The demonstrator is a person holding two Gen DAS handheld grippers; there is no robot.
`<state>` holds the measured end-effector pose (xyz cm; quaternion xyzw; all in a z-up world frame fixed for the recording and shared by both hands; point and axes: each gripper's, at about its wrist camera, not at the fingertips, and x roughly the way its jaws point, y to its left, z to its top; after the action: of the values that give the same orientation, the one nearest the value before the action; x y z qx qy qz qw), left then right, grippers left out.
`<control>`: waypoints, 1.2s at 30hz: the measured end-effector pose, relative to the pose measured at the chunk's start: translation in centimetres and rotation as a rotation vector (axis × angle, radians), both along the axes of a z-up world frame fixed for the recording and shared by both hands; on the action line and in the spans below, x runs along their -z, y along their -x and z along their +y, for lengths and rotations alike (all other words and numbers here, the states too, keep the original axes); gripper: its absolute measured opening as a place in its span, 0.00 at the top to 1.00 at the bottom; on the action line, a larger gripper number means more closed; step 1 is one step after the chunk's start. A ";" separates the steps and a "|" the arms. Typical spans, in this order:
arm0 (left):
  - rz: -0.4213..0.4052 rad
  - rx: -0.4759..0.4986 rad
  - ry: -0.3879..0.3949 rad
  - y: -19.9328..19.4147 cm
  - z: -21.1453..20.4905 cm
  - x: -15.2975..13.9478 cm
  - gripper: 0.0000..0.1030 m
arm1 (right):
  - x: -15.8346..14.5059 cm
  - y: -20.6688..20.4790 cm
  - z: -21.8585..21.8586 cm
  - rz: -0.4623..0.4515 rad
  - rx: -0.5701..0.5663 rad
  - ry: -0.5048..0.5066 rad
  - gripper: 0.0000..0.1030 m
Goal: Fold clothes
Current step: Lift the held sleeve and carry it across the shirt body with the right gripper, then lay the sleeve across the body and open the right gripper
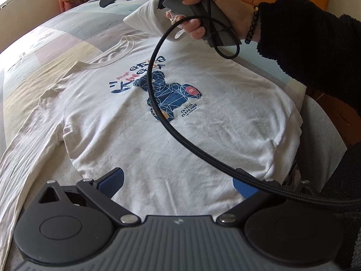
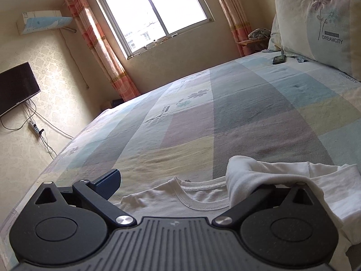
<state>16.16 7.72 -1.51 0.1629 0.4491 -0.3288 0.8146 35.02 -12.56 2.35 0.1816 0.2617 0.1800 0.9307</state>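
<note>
**A:** Where does the shirt lie?

**B:** The white long-sleeved shirt (image 1: 140, 122) is spread face up on the bed (image 1: 67, 36), filling the middle of the left wrist view. Its printed blue bear (image 1: 168, 97) sits at the centre, the ribbed collar (image 1: 108, 56) toward the upper left, and one sleeve (image 1: 27, 140) runs down the left edge of the frame.

**A:** And the left gripper?

**B:** The left gripper (image 1: 178, 184) hangs over the shirt's lower part at the bottom of the frame. Its jaws are spread wide with only cloth showing beneath the gap, so it is released. A black braided cable (image 1: 158, 103) arcs across the print from the lower right up to the top.

**A:** What about the other one?

**B:** At the top of the same view, the right hand (image 1: 209, 13), with a dark bead bracelet (image 1: 251, 24) at the wrist, grips the handle of the right gripper (image 2: 187, 184). In the right wrist view its jaws stand apart as well. The blue left finger (image 2: 108, 183) is bare, while the other sleeve (image 2: 259, 176), bunched, is draped over the finger on the right of the frame and hides it. Nothing is pinched between them.

**A:** Anything else around?

**B:** The collar shows at the bottom centre of that view. Beyond it the patchwork bedsheet stretches to a pillow (image 2: 320, 27) printed DREAMCITY at the upper right, with a window (image 2: 153, 11) and striped curtains (image 2: 101, 45) at the top, and a television (image 2: 15, 88) on the left wall.
</note>
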 end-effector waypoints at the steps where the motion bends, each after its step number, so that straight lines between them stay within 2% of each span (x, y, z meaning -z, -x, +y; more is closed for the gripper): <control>1: 0.001 -0.001 0.001 0.0 0.0 0.0 0.01 | -0.1 0.0 0.3 -0.003 -0.006 -0.001 0.00; 8: 0.015 -0.009 -0.003 0.1 0.4 0.6 0.01 | 0.0 -0.1 2.6 -0.003 -0.052 -0.014 0.00; 21: 0.033 -0.025 0.004 0.3 1.3 1.3 0.01 | 0.9 0.0 6.4 0.014 -0.107 0.019 0.00; 36: 0.048 -0.042 0.016 0.1 2.0 1.9 0.01 | 3.5 -0.5 10.3 0.065 -0.186 0.152 0.00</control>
<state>16.06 9.74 -3.43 0.1391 0.4691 -0.3191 0.8117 35.52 -2.30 -1.16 0.0911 0.3205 0.2393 0.9120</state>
